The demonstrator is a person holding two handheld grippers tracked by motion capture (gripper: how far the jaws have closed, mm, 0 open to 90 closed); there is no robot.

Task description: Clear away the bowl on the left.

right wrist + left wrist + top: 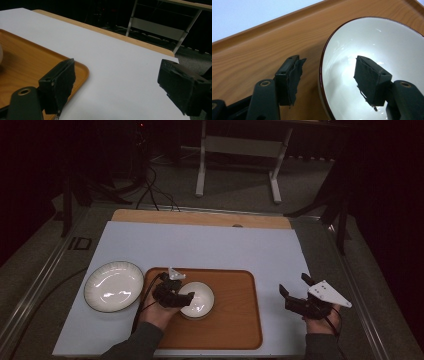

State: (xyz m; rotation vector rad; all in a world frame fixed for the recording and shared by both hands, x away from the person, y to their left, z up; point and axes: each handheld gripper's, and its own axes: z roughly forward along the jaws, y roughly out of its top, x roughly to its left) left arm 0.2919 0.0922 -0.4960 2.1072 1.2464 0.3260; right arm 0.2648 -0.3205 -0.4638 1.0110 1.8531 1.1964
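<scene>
Bowl set on the tray, grip released

Left gripper (pixel 327 75), lower centre, jaws open astride the white bowl (pixel 384 62) rim without pressing; right gripper (pixel 298 292) waits open at lower right.

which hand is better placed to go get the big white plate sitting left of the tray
Left. The left gripper stands open at the small white bowl on the wooden tray, next to the large white plate. The right gripper hovers open beyond the tray's far side.
</scene>
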